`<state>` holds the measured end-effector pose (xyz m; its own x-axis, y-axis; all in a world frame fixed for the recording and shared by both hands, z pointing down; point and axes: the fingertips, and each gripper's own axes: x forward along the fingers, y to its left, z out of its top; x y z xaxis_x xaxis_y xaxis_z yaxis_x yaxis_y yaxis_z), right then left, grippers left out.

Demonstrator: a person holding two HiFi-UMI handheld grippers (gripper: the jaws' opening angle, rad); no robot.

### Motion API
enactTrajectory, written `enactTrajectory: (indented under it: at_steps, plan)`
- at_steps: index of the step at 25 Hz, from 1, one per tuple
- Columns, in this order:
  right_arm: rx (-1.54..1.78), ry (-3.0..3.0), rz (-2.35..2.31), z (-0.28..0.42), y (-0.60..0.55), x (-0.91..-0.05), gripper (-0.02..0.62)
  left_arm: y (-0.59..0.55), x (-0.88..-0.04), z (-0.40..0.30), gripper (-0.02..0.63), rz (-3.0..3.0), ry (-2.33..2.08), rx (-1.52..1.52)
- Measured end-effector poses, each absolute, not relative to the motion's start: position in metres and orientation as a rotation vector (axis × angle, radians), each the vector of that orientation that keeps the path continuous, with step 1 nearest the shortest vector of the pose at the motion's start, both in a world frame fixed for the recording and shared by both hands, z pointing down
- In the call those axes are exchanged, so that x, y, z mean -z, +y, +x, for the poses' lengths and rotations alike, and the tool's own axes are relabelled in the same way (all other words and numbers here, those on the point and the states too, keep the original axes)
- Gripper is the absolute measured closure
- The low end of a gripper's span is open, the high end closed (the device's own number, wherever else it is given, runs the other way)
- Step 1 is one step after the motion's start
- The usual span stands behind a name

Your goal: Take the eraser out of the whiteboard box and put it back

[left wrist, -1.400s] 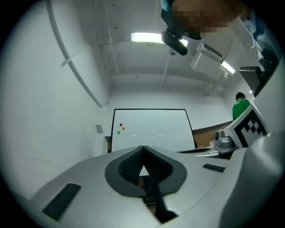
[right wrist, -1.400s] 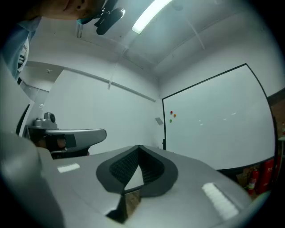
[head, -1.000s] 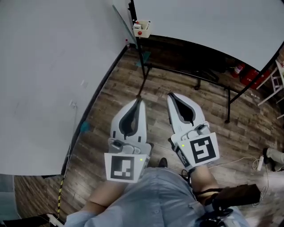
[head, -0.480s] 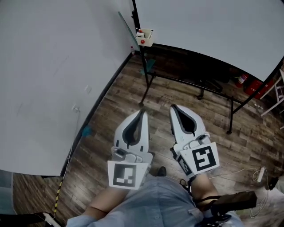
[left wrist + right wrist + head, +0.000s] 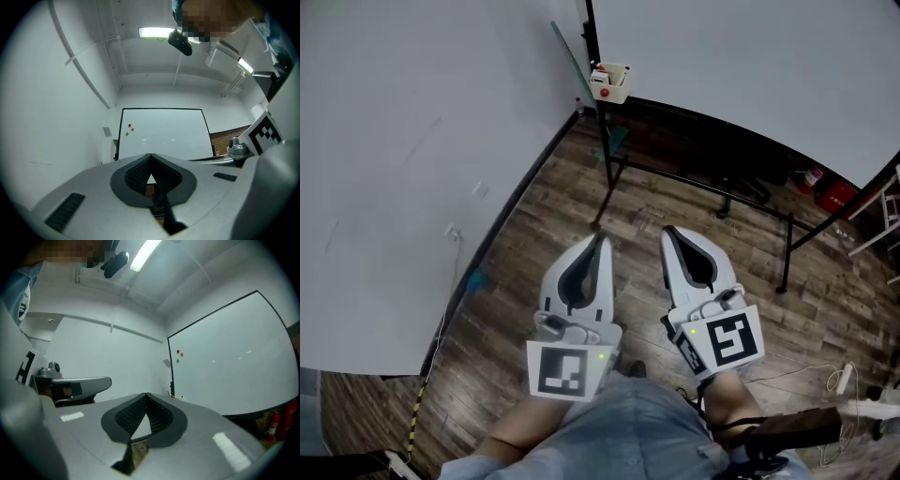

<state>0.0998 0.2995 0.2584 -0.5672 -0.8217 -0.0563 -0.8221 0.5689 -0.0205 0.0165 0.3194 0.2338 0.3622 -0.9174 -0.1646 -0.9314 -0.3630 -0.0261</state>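
Left tongs (image 5: 599, 242) and right tongs (image 5: 667, 232), jaws together and empty, aim at the whiteboard box (image 5: 610, 82) well ahead: approach stage; next, close in and part one pair. Only the gripper views show the board's coloured magnets (image 5: 130, 125); the head view looks down into the box, yet no eraser can be made out.

White whiteboard (image 5: 750, 56), grey wall (image 5: 394, 141), brown wood-grain floor (image 5: 562, 206) — cream whiteboard box (image 5: 614, 80).
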Motion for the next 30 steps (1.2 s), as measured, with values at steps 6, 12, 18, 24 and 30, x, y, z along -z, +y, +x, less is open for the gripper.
enactTrajectory:
  at_steps: [6,12,18,24,30]
  plan:
    - [-0.024,2.734,-1.422,0.083,0.255,-0.261,0.594,0.271,-0.237,0.001,0.601,-2.519,1.69,-0.207]
    - [-0.033,2.731,-1.43,0.06,0.203,-0.257,0.594,0.22,-0.236,-0.018,0.601,-2.538,1.67,-0.209]
    - [-0.061,2.717,-1.454,0.033,0.157,-0.247,0.594,0.174,-0.229,-0.043,0.6,-2.552,1.644,-0.232]
    - [-0.087,2.715,-1.483,0.011,0.126,-0.244,0.594,0.144,-0.229,-0.062,0.601,-2.582,1.612,-0.253]
    - [-0.081,2.713,-1.514,0.006,0.102,-0.245,0.594,0.119,-0.233,-0.068,0.601,-2.61,1.599,-0.251]
